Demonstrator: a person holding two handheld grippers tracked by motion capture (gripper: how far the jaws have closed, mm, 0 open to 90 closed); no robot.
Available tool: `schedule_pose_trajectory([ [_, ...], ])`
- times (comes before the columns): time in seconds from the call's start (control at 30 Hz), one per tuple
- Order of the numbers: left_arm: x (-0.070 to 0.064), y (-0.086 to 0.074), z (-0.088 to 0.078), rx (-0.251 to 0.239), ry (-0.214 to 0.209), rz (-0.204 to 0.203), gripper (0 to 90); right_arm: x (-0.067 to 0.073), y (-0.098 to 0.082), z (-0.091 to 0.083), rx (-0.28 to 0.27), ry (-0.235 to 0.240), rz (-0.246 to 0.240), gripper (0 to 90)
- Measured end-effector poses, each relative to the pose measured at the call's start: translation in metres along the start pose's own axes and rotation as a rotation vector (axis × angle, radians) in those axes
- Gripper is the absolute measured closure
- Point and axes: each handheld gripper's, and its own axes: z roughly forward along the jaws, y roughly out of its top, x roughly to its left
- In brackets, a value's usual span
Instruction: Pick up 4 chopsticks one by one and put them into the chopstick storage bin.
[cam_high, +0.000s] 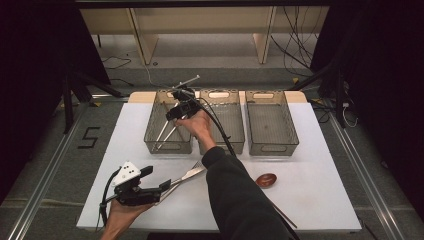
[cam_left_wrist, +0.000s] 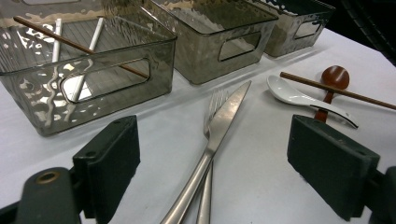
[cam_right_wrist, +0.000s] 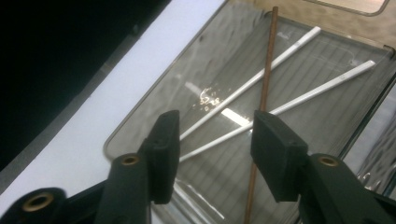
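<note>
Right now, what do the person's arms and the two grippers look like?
Both grippers are black with blocky black pads. The left gripper carries a grey three-cornered plate with dark dots; a black cable trails from the right gripper. The right arm wears a dark long sleeve.

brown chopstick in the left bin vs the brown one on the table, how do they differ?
The thin brown wooden chopstick in the smoky clear plastic left bin leans tilted, one end raised at the bin's rim, over two white chopsticks. The brown wooden chopstick on the white table lies flat, across the white ceramic spoon and reddish-brown wooden spoon. Both look alike in colour and thickness.
</note>
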Motion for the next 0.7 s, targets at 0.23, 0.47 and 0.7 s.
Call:
schedule_pose_trajectory([
  [0.23, 0.001, 0.0, 0.0, -0.001, 0.006, -0.008, 16.6, 0.004, -0.014, -0.03, -0.011, 0.017, -0.066, 41.2],
  [0.47, 0.001, -0.001, 0.0, -0.001, 0.01, -0.009, 16.4, 0.005, -0.032, -0.064, -0.04, 0.032, -0.123, 38.1],
  [0.7, 0.001, -0.001, 0.0, 0.001, 0.008, -0.013, 16.3, 0.0, -0.055, -0.094, -0.061, 0.038, -0.146, 36.1],
])
